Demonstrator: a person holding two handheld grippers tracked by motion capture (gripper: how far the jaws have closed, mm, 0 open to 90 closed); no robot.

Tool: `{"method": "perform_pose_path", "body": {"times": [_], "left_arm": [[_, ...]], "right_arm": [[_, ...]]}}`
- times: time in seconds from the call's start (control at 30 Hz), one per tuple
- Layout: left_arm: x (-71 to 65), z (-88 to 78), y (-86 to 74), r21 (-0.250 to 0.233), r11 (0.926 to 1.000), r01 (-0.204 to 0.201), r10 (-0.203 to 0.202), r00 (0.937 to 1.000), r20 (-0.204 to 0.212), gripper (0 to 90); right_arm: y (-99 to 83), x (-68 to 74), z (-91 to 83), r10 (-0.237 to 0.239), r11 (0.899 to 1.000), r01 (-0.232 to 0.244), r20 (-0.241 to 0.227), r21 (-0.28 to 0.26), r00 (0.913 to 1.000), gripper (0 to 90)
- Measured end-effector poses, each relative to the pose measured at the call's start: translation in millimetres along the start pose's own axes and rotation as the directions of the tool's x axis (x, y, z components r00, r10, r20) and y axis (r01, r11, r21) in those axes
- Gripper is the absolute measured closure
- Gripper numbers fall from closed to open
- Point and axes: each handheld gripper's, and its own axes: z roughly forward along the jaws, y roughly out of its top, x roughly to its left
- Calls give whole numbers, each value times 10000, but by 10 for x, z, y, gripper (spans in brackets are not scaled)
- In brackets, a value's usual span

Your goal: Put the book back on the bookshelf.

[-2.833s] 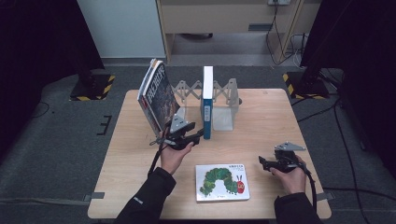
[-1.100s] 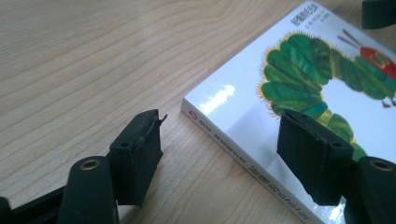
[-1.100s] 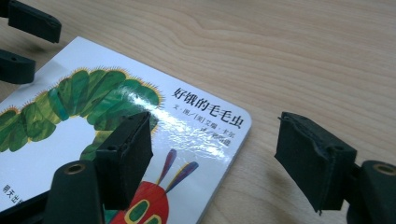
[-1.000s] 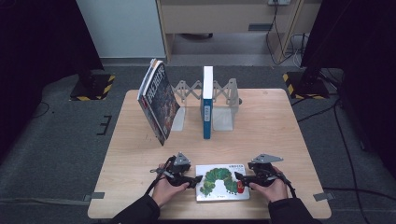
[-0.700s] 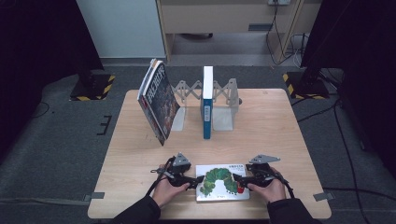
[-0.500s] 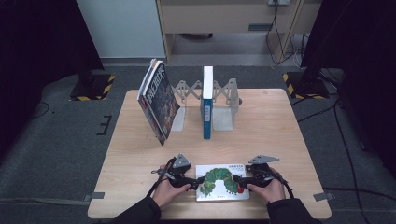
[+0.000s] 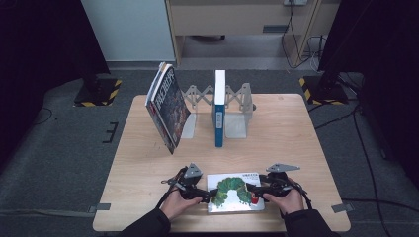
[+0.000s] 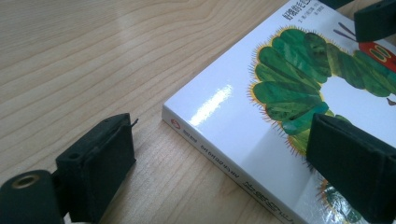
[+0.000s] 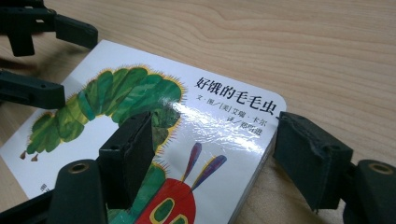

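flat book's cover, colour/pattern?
White book with a green caterpillar, red head; clearest in the right gripper view.

A picture book [image 7: 235, 191] is laid flat on the table [image 7: 296, 133] near its front edge, midway between the left gripper [image 7: 201, 193] at its left edge and the right gripper [image 7: 254, 188] at its right edge. Behind it, toward the far edge, an expanding book rack [image 7: 237, 103] is placed, with an upright book [image 7: 219, 113] held between its two end plates. A leaning book [image 7: 167, 106] is propped against the rack's left end, well apart from the picture book.
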Motion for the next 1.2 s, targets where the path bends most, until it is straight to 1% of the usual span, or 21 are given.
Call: {"method": "perform_pose_path", "body": {"times": [0.03, 0.07, 0.1, 0.17, 0.3, 0.37, 0.43, 0.6, 0.63, 0.67, 0.8, 0.83, 0.87, 0.97, 1.03, 1.1, 1.13, 1.17, 1.2], "left_arm": [[2, -1, 0, -5, 10000, 22, -22, 10000, 16, 61], [3, -1, 0, -8, 10000, 35, -35, 10000, 27, 61], [6, -3, -2, -23, 10000, 67, -66, 10000, 56, 61], [4, -4, -4, -48, 9999, 129, -128, 9998, 149, 65], [-27, -14, -4, -38, 9997, 237, -236, 9992, 332, 110], [-48, -23, 0, 75, 9995, 292, -296, 9982, 529, 143], [-67, -29, 3, 140, 9995, 285, -292, 9982, 516, 161], [-51, -37, 1, 140, 9992, 381, -389, 9975, 587, 166], [-51, -36, 2, 130, 9994, 323, -330, 9978, 567, 164], [-52, -33, 4, 103, 9995, 303, -308, 9981, 539, 160], [-56, -18, 28, 30, 9998, 200, -201, 9989, 416, 162], [-51, -13, 34, 41, 9999, 121, -122, 9991, 406, 162], [-45, -6, 35, 1, 10000, 78, -78, 9992, 404, 161], [-37, 3, 35, -61, 10000, 37, -34, 9992, 401, 162], [-39, 2, 33, -68, 10000, 12, -9, 9993, 364, 168], [-39, -5, 27, 106, 9999, 54, -58, 9994, 350, 178], [-38, -9, 17, 85, 9999, 82, -85, 9993, 372, 183], [-43, -21, 13, 124, 9999, 103, -108, 9992, 395, 190], [-49, -28, 10, 175, 9998, 101, -108, 9991, 414, 195]], "right_arm": [[2, -1, -4, 11, 10000, -11, -17, -36, 10000, 285], [8, 2, -15, 131, 9999, -132, -64, -97, 9999, 285], [10, -5, -19, 52, 9999, -53, -71, -154, 10000, 285], [23, -4, -35, 90, 9994, -95, -151, -334, 9998, 289], [41, -9, -57, 185, 9978, -203, -294, -626, 9994, 295], [47, -11, -56, 178, 9973, -202, -344, -700, 9993, 295], [55, -6, -47, 161, 9970, -187, -357, -754, 9992, 295], [84, -5, -23, 71, 9974, -93, -314, -711, 9995, 294], [93, -11, -20, 0, 9974, -23, -314, -725, 9995, 294], [100, -10, -18, 89, 9975, -113, -338, -703, 9994, 294], [130, -28, 13, -53, 9977, 36, -252, -670, 9997, 293], [138, -33, 17, -60, 9977, 45, -225, -671, 9997, 293], [148, -40, 29, -76, 9972, 64, -156, -747, 9998, 293], [159, -59, 50, -51, 9981, 44, -123, -607, 9999, 296], [154, -74, 61, -176, 9986, 173, -50, -506, 9998, 317], [142, -74, 70, -156, 9991, 158, 46, -400, 9999, 323], [130, -72, 70, -122, 9995, 127, 170, -278, 9998, 319], [119, -78, 68, -189, 9996, 194, 257, -182, 9995, 318], [102, -87, 63, -122, 9999, 125, 302, -104, 9995, 315]]}}
